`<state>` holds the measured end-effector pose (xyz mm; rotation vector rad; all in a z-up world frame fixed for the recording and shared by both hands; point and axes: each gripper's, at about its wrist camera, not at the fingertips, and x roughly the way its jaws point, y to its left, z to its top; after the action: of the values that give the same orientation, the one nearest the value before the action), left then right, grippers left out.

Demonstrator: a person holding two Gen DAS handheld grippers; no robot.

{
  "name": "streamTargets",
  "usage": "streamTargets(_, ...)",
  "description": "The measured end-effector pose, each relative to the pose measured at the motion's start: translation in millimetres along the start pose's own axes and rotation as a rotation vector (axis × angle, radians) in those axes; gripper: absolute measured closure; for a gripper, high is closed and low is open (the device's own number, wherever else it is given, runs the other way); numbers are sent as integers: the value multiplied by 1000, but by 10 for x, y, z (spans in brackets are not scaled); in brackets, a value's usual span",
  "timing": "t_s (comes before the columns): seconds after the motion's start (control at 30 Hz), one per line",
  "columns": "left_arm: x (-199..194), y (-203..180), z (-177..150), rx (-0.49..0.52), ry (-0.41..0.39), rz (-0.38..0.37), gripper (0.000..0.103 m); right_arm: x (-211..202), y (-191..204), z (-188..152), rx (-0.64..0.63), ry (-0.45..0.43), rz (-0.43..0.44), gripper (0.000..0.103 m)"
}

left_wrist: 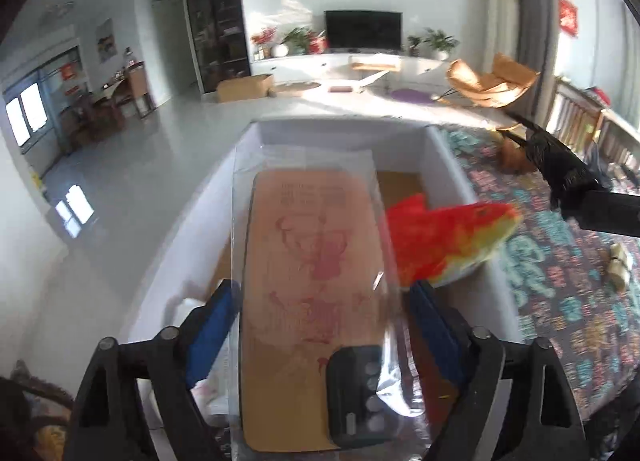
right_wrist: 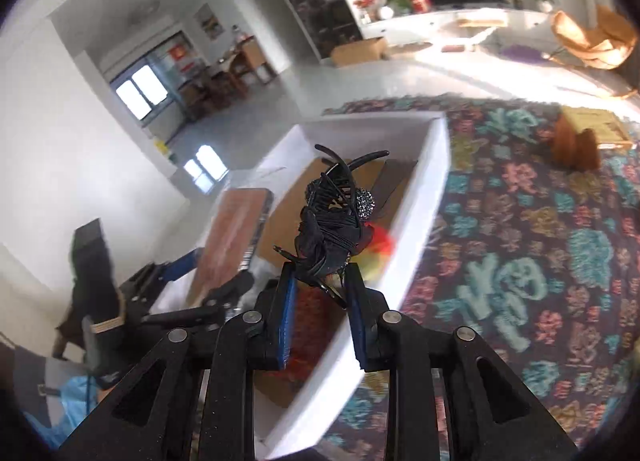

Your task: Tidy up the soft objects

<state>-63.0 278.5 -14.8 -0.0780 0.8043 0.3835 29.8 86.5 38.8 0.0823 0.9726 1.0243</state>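
Left fingers [left_wrist: 224, 325] clamp a bagged phone case [left_wrist: 312, 281] over the white box [left_wrist: 452, 165]; right fingers [right_wrist: 286, 313] pinch a black hair clip [right_wrist: 334, 221].

Bright living room — glossy pale floor [left_wrist: 132, 165], dark TV [left_wrist: 363, 30] on white console [left_wrist: 320, 61], tan chair [left_wrist: 486, 85].

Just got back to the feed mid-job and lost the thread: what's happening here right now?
Both grippers are loaded over the white box on the patterned cloth. The left gripper holds a phone case in a clear sleeve, angled above the box. The right gripper has its jaws shut on a black hair claw clip, just over the box. A red and yellow soft toy lies inside, against the box's wall.
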Motion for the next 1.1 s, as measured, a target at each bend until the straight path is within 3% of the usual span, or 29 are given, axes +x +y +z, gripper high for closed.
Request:
streamTargets(0.03, 67, 93, -53, -13, 14, 31, 10, 90, 25, -37, 8, 14, 16, 25)
streamTargets(0.07, 114, 171, -96, -29, 24, 53, 10, 125, 14, -95, 18, 5, 7, 21)
streamTargets(0.2, 136, 260, -165, -98, 1, 46, 10, 29, -220, -243, 18, -52, -72, 22)
streamTargets(0.33, 56, -53, -77, -69, -46, -79, 10, -211, -724, -486, -5, -114, -316, 19)
streamTargets(0.47, -174, -712, -37, 30, -84, -287, 10, -346, -1502, -884, 46, -82, -641, 19)
streamTargets(0.53, -342, -1067, -54, 92, -93, -396, 10, -456, -1868, -1107, 111, -71, -738, 19)
streamTargets(0.63, -467, -1676, -186, 193, -73, -544, 0, -648, -2282, -1352, 195, -78, -827, 19)
streamTargets(0.73, -307, -2205, -364, 253, 7, -603, 0, -813, -2449, -1415, 300, -122, -832, 19)
streamTargets(0.8, -80, -2469, -467, 256, 66, -581, 0, -856, -2438, -1406, 294, -156, -873, 19)
streamTargets(0.87, 205, -2639, -531, 234, 103, -535, 0, -820, -2471, -1417, 294, -135, -916, 19)
streamTargets(1.0, 708, -2776, -562, 216, 117, -417, 0, -799, -2650, -1429, 362, -104, -943, 19)
streamTargets(1.1, 927, -2834, -529, 230, 107, -370, 0, -864, -2683, -1475, 398, -122, -935, 19)
